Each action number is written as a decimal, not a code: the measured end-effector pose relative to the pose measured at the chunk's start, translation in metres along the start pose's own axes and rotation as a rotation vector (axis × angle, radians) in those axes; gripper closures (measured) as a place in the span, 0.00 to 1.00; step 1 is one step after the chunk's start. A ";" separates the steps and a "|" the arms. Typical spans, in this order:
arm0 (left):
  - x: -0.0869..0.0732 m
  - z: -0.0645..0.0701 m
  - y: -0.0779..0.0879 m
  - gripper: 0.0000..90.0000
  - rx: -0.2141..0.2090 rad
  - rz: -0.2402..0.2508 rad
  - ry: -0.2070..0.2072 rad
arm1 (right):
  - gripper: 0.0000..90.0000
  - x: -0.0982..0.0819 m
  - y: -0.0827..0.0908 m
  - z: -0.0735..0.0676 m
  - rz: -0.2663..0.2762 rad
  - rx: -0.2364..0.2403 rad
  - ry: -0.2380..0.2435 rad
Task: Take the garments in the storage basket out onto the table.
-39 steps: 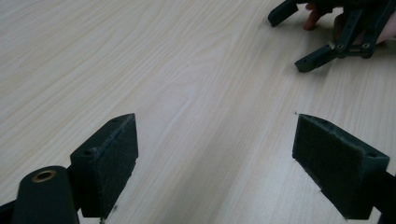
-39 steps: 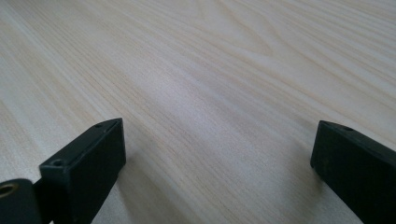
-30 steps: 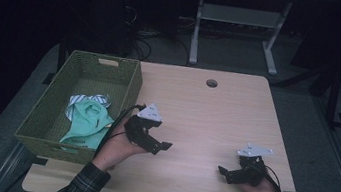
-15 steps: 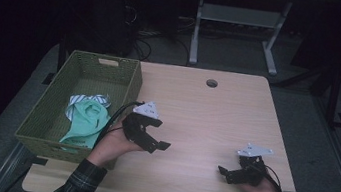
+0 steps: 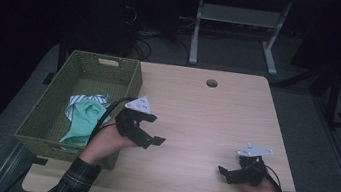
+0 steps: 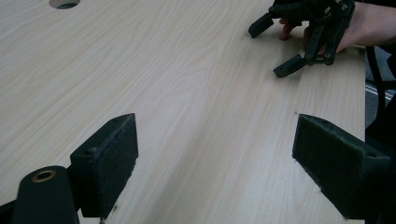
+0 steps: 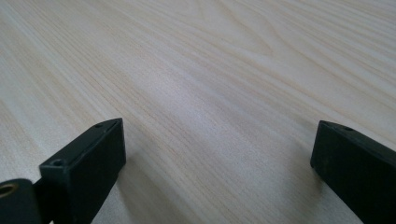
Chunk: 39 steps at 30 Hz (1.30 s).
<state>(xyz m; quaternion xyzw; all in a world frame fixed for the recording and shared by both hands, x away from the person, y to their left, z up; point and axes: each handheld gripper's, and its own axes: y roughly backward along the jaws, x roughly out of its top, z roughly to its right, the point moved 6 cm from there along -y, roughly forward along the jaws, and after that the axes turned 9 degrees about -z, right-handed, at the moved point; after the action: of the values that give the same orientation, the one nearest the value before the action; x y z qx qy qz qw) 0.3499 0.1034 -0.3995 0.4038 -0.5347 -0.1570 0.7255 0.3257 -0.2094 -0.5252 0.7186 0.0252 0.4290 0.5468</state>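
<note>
- A green woven basket (image 5: pixel 50 109) is seen at the table's left edge; a mint-green cloth (image 5: pixel 83 120) lies crumpled in its near half, partly over a striped white cloth (image 5: pixel 84 99) beside it.
- The mint-green cloth is judged light, soft and limp, neither slippery nor fragile; it should bunch and drape when lifted. A raised fold near its upper middle is judged the best place to pinch, clear of the basket wall.
- The left gripper (image 5: pixel 145 132) is held just right of the basket, over bare wooden table (image 5: pixel 204 126), jaws spread wide with nothing between them, as confirmed in the left gripper view (image 6: pixel 215 158).
- The right gripper (image 5: pixel 228 174) rests low at the table's near right, well apart from the cloth; its jaws are likewise wide and empty (image 7: pixel 215 163).
- Against the frame one second earlier, the left gripper is found slightly farther forward and closer to the basket's corner; the right gripper and both cloths are unchanged.
</note>
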 end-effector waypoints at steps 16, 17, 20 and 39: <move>-0.009 -0.015 0.015 0.15 0.052 -0.005 0.027 | 0.03 0.000 0.000 0.000 0.000 0.000 0.000; -0.010 -0.015 0.015 0.15 0.051 -0.007 0.030 | 0.03 0.000 0.000 0.000 0.000 0.000 0.000; -0.011 -0.015 0.014 0.15 0.049 -0.008 0.028 | 0.03 0.000 0.000 0.000 0.000 0.000 0.000; -0.023 -0.030 0.032 0.15 0.086 0.008 0.064 | 0.03 0.000 0.000 0.000 0.001 0.002 0.005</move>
<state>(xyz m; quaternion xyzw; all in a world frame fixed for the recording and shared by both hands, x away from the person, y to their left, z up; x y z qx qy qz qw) 0.3613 0.1512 -0.3932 0.4375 -0.5189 -0.1179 0.7249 0.3255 -0.2091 -0.5253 0.7181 0.0268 0.4311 0.5457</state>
